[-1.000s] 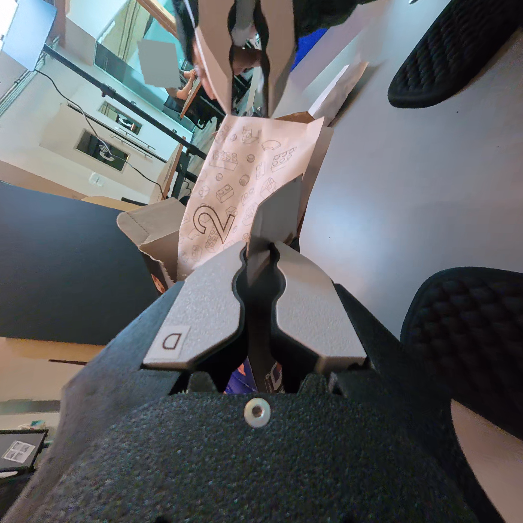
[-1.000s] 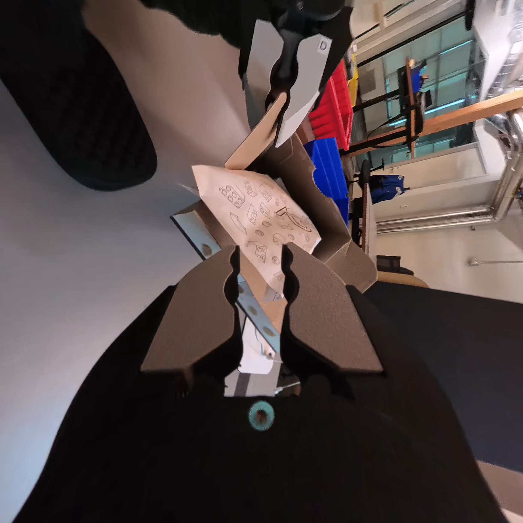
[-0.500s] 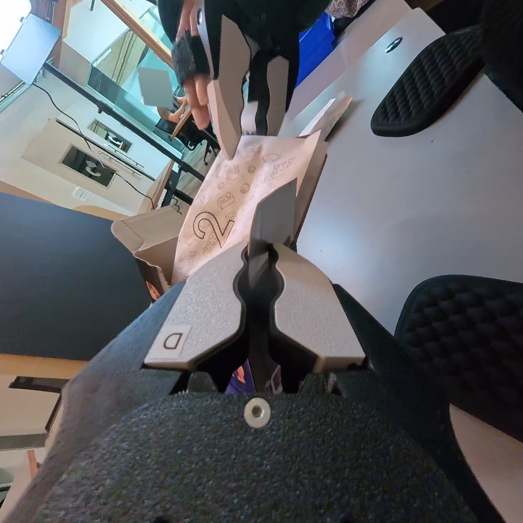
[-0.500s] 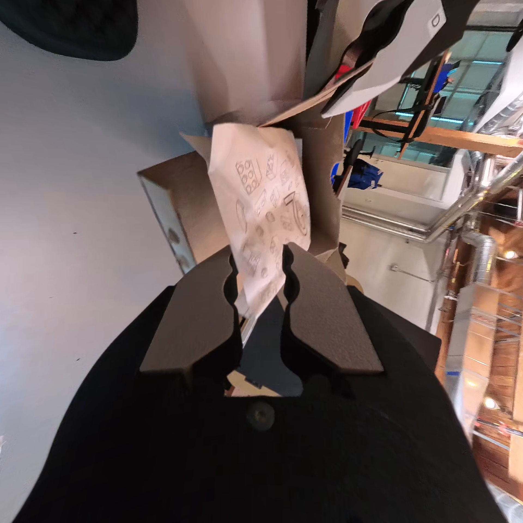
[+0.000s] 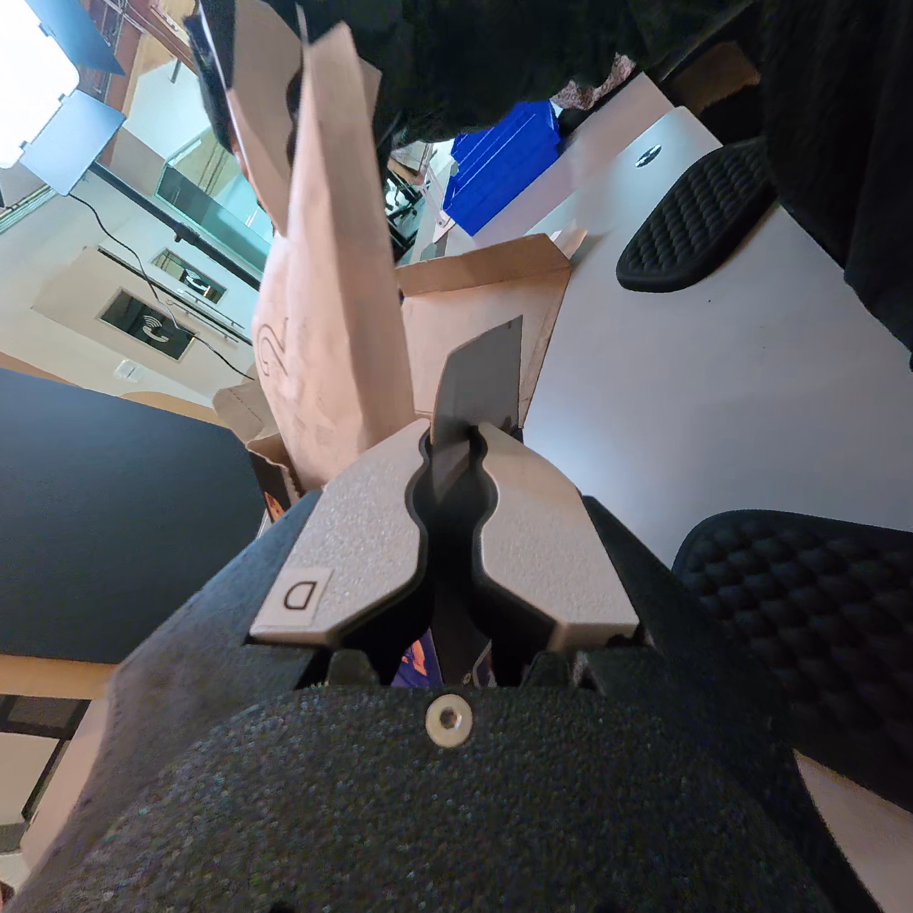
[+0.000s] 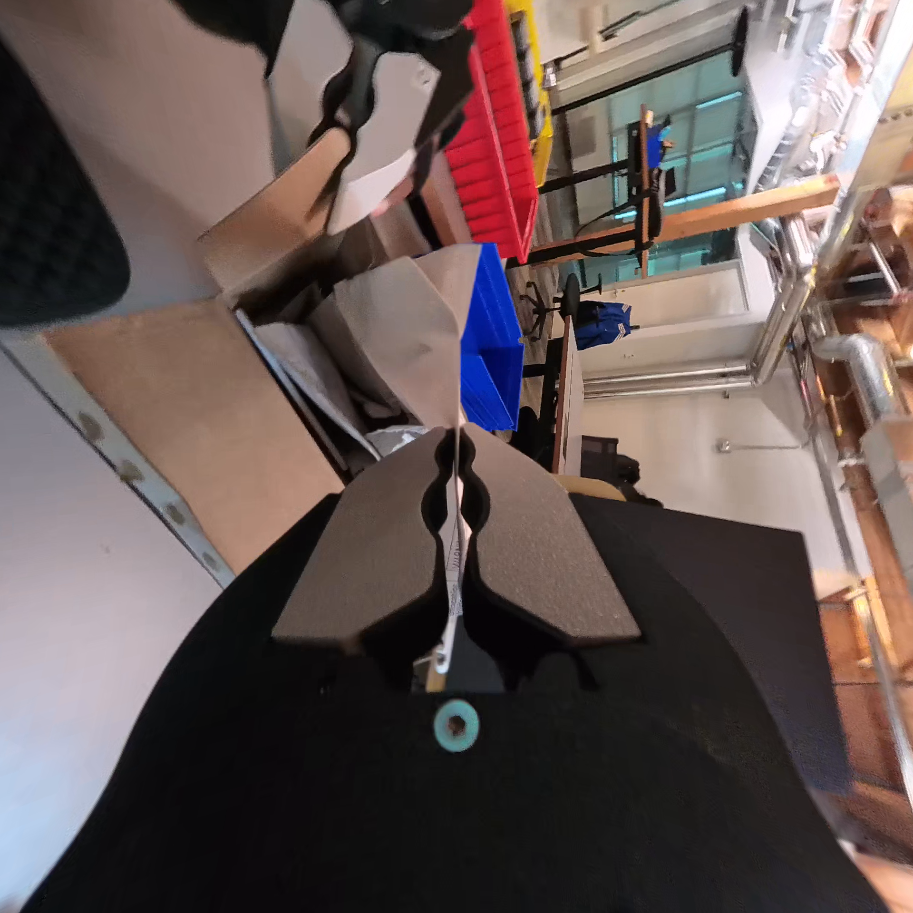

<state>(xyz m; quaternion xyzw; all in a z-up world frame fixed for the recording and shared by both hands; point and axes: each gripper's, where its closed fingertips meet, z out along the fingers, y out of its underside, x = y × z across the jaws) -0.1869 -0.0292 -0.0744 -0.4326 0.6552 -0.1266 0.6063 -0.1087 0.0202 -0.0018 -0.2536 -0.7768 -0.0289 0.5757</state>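
My left gripper [image 5: 452, 427] is shut on a grey flap [image 5: 481, 375] of an open cardboard box [image 5: 474, 301] on the white table [image 5: 691, 395]. My right gripper [image 6: 457, 435] is shut on the edge of a tan paper bag [image 6: 425, 336] printed with brick drawings. It holds the bag partly out of the box [image 6: 187, 395]. In the left wrist view the bag [image 5: 336, 321] hangs from the right gripper [image 5: 291, 89] at the top. In the right wrist view the left gripper [image 6: 341, 197] shows farther off, holding the flap.
Two black textured pads [image 5: 691, 222] [image 5: 815, 617] lie on the table by the box. A blue bin [image 5: 499, 163] and a red bin [image 6: 499, 138] stand beyond it. A dark panel [image 5: 99, 494] is at the left. More paper [image 6: 316, 365] lies inside the box. There is about 12 cm between the tips of the two grippers. My right tips are roughly 35 cm from the dark panel [image 5: 99, 494].
My right gripper has shut on the paper bag and drawn it up out of the box. My left gripper has kept its hold on the flap.
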